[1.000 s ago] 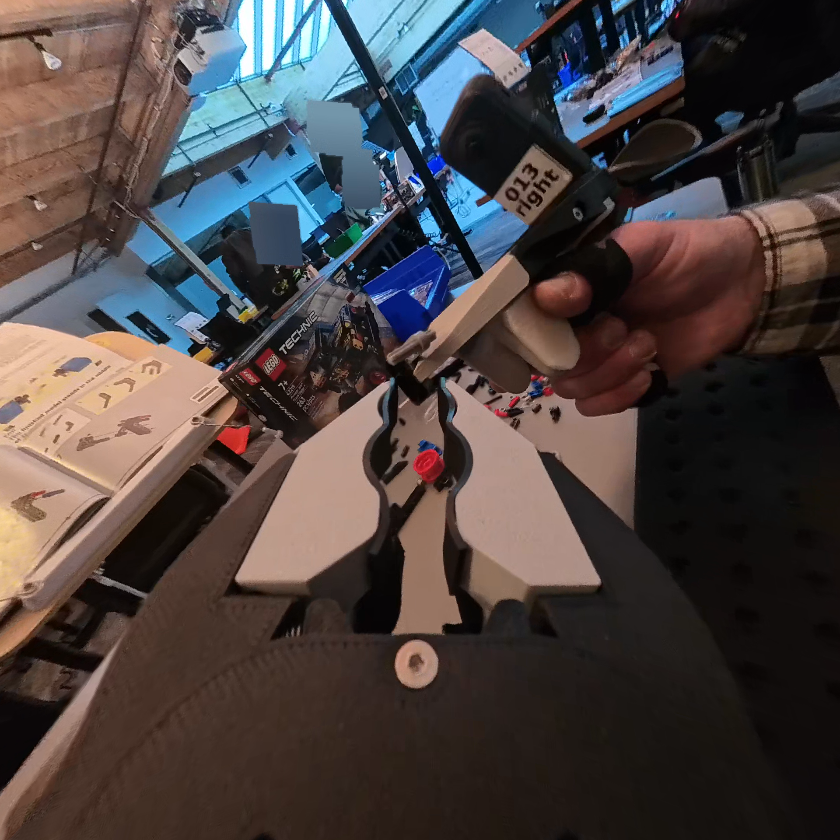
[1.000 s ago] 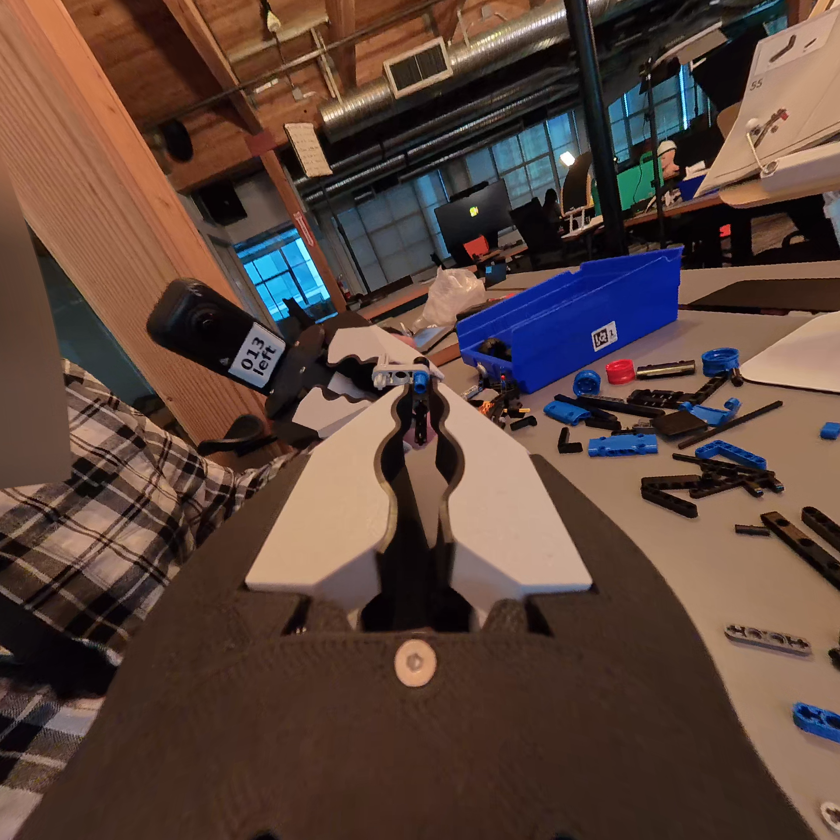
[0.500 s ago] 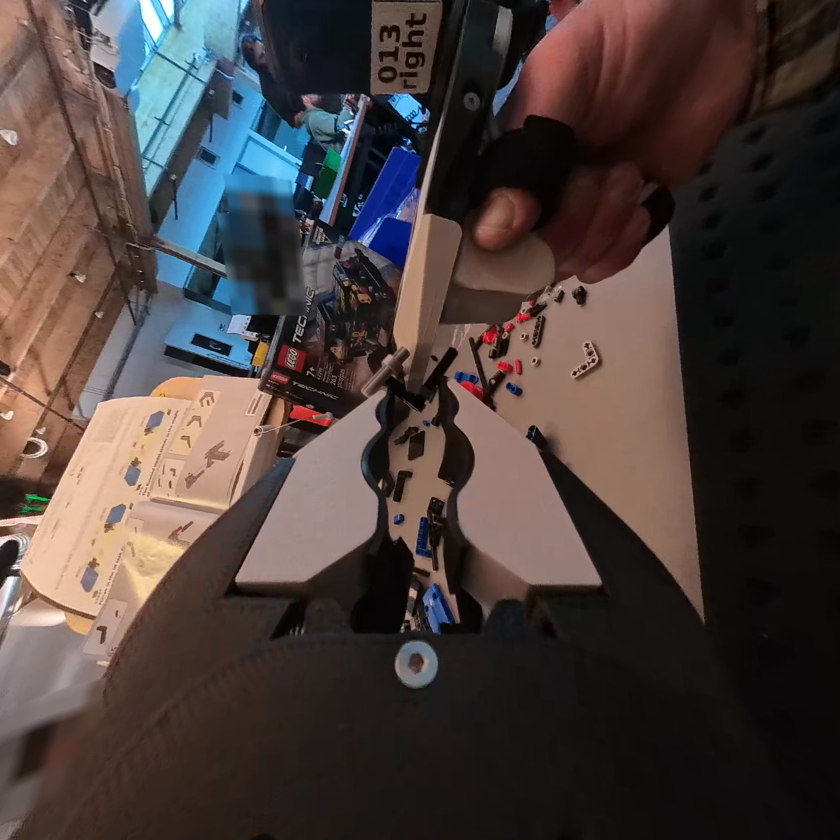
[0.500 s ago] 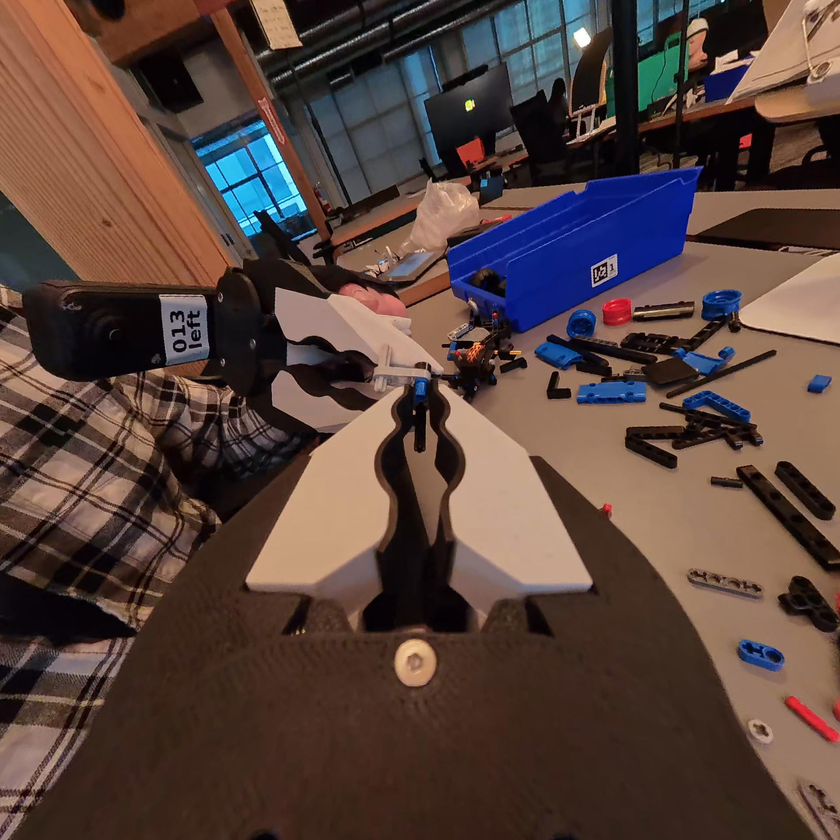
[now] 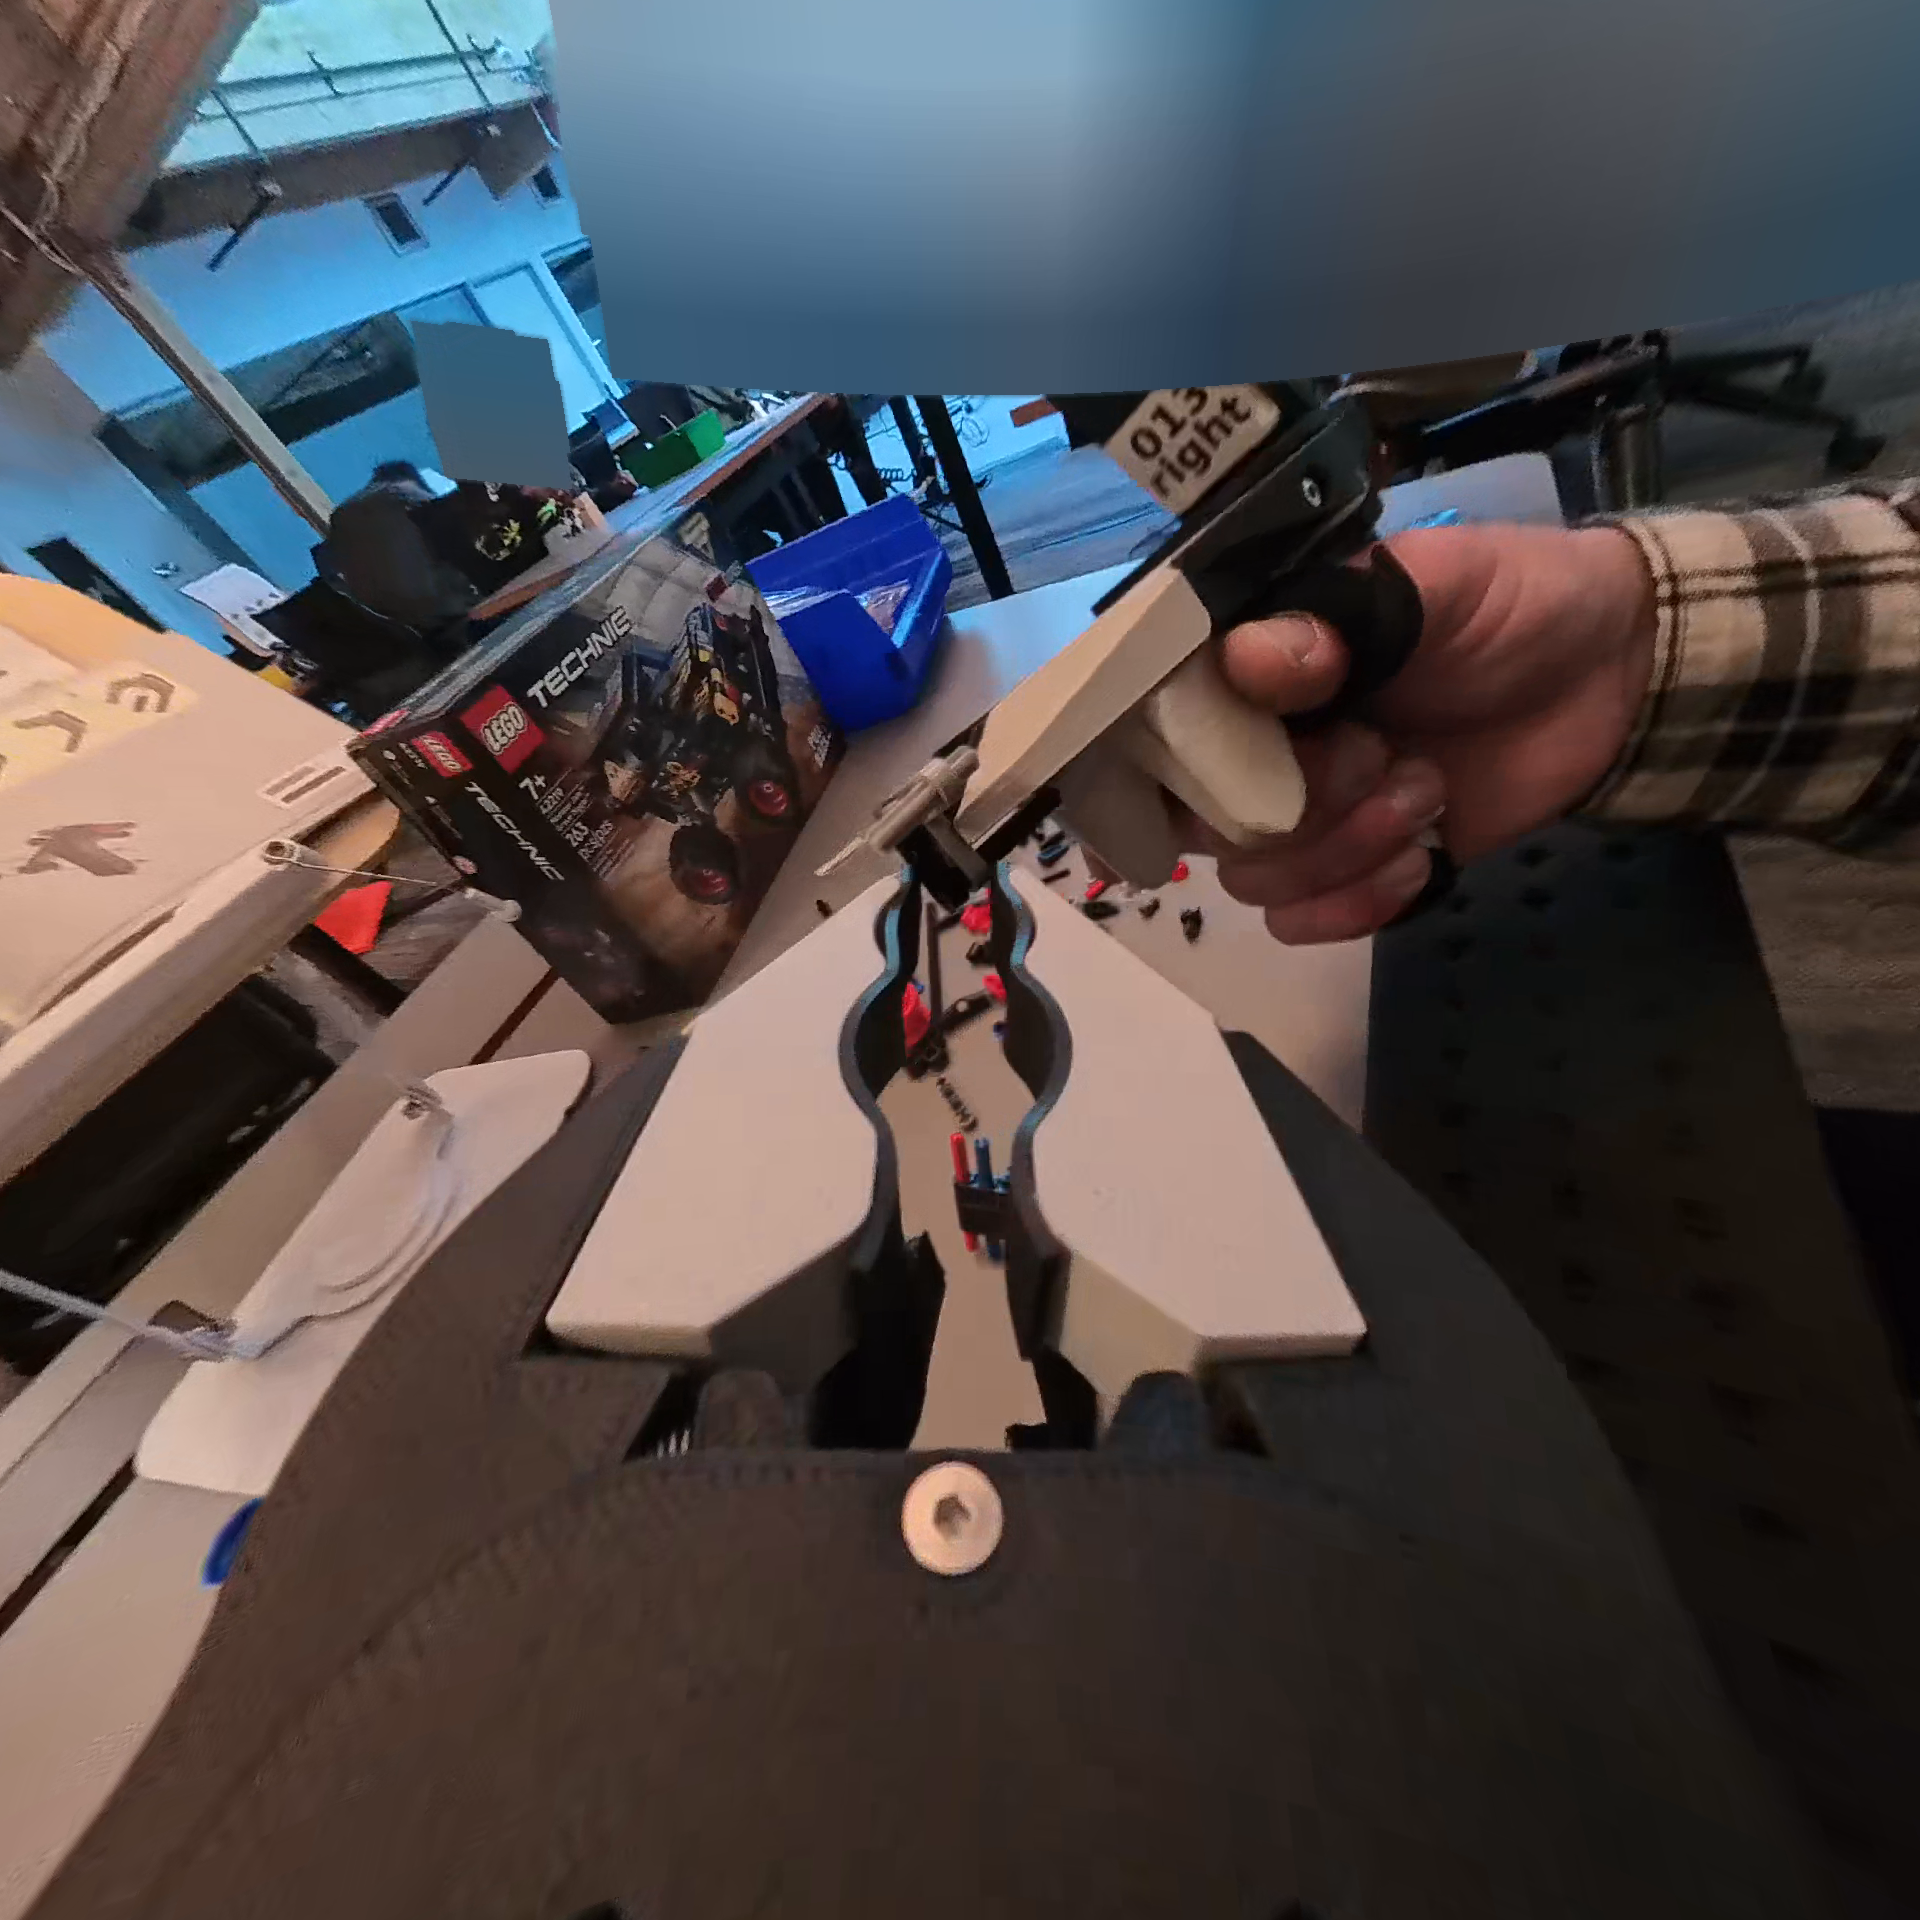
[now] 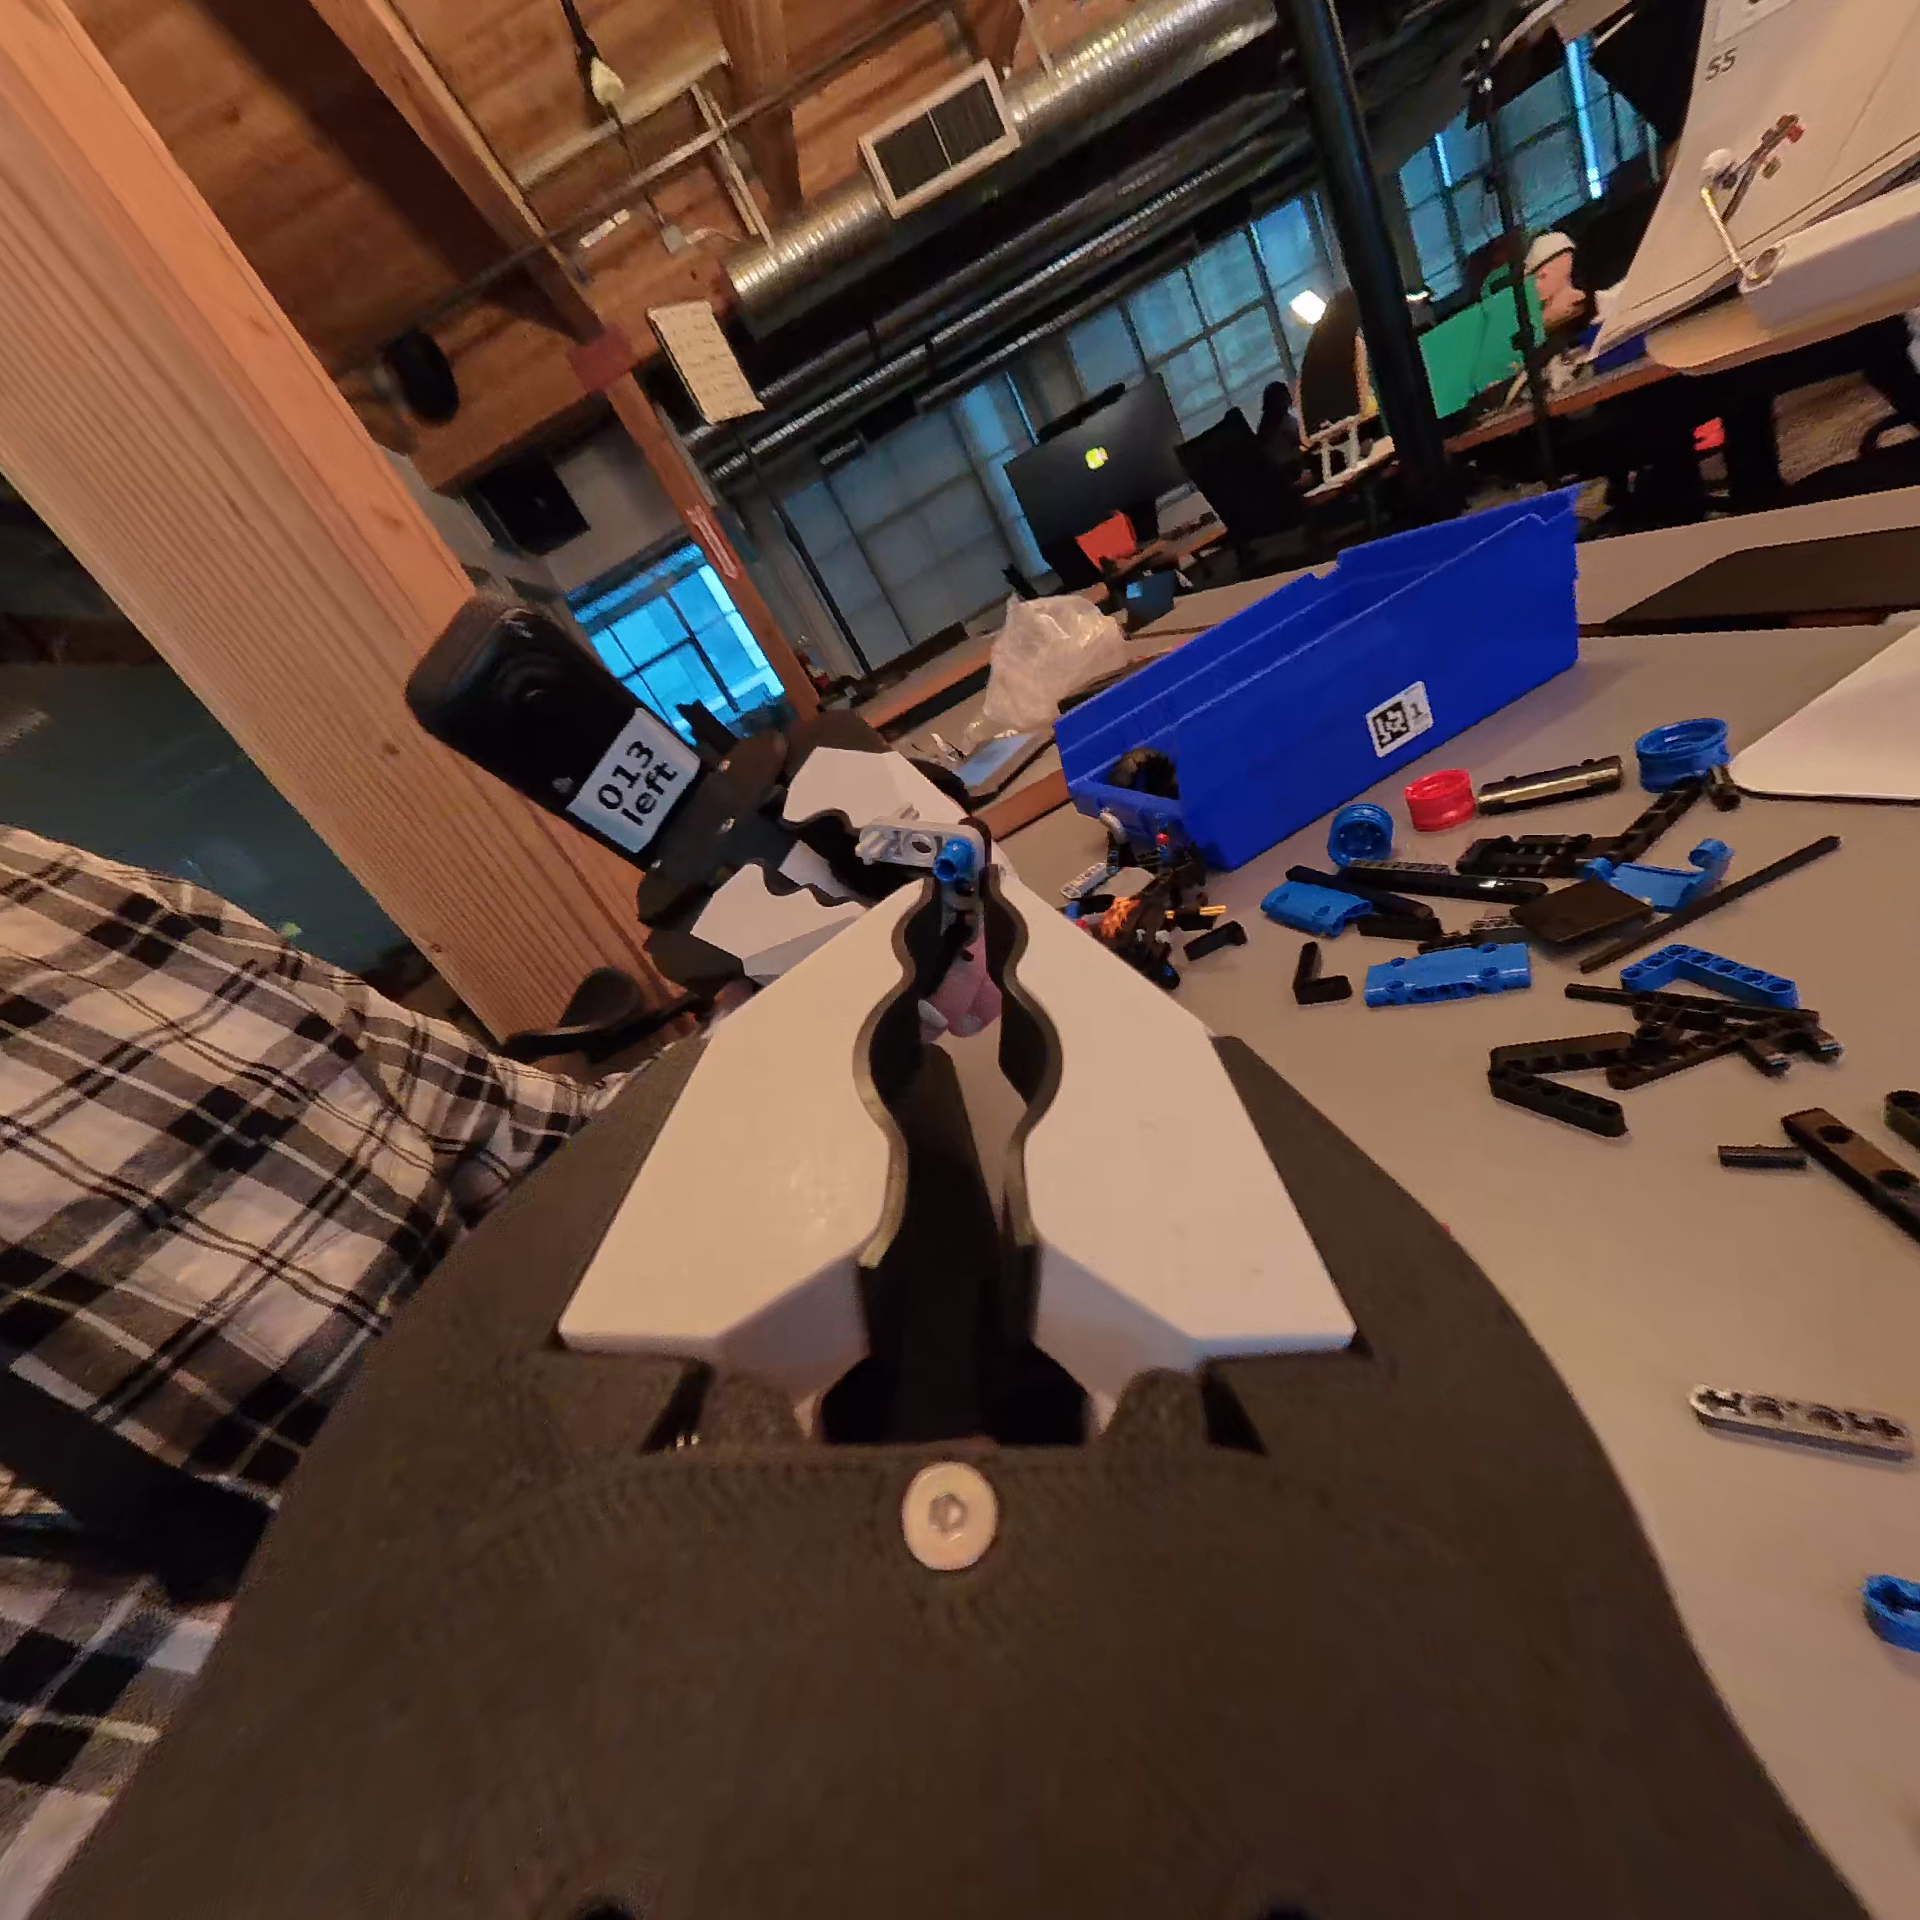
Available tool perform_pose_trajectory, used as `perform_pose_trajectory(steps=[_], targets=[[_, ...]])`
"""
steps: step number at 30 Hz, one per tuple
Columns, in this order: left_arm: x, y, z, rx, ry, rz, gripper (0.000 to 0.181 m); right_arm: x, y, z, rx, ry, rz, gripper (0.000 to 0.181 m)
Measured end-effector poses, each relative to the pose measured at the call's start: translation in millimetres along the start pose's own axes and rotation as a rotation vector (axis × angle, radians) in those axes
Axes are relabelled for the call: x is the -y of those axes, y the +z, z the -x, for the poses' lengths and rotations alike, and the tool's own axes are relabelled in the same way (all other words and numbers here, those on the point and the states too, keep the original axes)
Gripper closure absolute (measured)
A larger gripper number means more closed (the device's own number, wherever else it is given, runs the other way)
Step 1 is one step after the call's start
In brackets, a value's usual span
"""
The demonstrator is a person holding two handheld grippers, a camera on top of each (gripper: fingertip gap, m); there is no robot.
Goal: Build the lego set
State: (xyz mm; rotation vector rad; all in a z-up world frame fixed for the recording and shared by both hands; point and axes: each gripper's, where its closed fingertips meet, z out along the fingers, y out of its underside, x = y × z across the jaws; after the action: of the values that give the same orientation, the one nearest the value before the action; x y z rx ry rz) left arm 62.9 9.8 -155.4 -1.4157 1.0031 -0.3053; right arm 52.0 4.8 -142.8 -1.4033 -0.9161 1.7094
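Early in the build, by the look of it: only a small grey and black subassembly (image 5: 935,821) with a blue pin (image 6: 954,858) joined so far, held in the air at frame centre, while most loose pieces (image 6: 1538,935) lie scattered over the surface (image 6: 1558,1247) at right, near the blue bin (image 6: 1351,686). Left tongs (image 5: 951,883) narrowed around the black part, right tongs (image 6: 951,899) pinched on the pin end, tip to tip from opposite sides. Hand (image 5: 1455,717) at upper right wrapped round the trigger grip, wrist level, plaid sleeve (image 5: 1787,665) behind.
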Motion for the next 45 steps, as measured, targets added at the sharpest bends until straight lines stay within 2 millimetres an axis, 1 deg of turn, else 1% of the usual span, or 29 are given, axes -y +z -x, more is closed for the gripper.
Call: perform_pose_trajectory(steps=[4,7,10,15,21,24,28,30,33,34,36,38,40,42,45], targets=[[0.8,3.3,-1.0,-0.017,-0.038,0.004,0.171,1.4,-3.0,-0.7,0.019,0.011,-0.017,0.175],[2.1,6.1,0.2,0.014,-0.035,0.003,0.170,3.7,-4.8,-1.6,0.019,0.025,-0.042,0.176],[4.8,7.8,2.8,0.057,-0.037,-0.012,0.170,8.7,-6.5,-2.9,0.028,0.066,-0.099,0.176],[7.2,10.2,5.2,0.085,-0.103,-0.031,0.173,17.1,-9.6,-4.1,0.052,0.125,-0.213,0.176],[7.2,11.0,9.2,0.171,-0.036,-0.005,0.176,18.7,-7.6,-4.2,0.041,0.124,-0.269,0.177],[10.8,10.5,10.1,0.200,-0.023,-0.006,0.177,21.2,-7.0,-2.1,0.048,0.118,-0.294,0.177],[14.2,10.9,13.2,0.268,0.045,0.020,0.180,25.3,-6.1,-0.4,0.046,0.100,-0.319,0.177],[16.0,12.8,14.9,0.289,0.027,0.013,0.181,28.1,-6.9,-0.9,0.036,0.097,-0.349,0.177],[10.5,14.5,16.4,0.286,0.027,0.048,0.181,26.7,-7.5,-6.2,0.020,0.106,-0.343,0.176],[7.4,14.5,17.1,0.278,0.013,0.058,0.181,25.4,-6.9,-8.2,0.012,0.113,-0.333,0.176],[1.9,13.7,18.8,0.220,-0.074,0.053,0.181,24.0,-5.4,-10.9,0.002,0.111,-0.311,0.176],[3.6,11.7,21.7,0.188,-0.159,0.014,0.181,25.3,-4.3,-9.0,0.037,0.141,-0.314,0.175],[2.9,12.0,19.8,0.158,-0.192,-0.001,0.181,24.3,-4.7,-11.2,0.013,0.115,-0.300,0.176],[5.2,10.2,19.4,0.129,-0.224,-0.042,0.181,24.4,-6.2,-10.5,0.005,0.096,-0.286,0.181],[8.8,6.8,21.6,0.071,-0.301,-0.105,0.180,23.7,-7.4,-9.7,-0.016,0.065,-0.264,0.181]])
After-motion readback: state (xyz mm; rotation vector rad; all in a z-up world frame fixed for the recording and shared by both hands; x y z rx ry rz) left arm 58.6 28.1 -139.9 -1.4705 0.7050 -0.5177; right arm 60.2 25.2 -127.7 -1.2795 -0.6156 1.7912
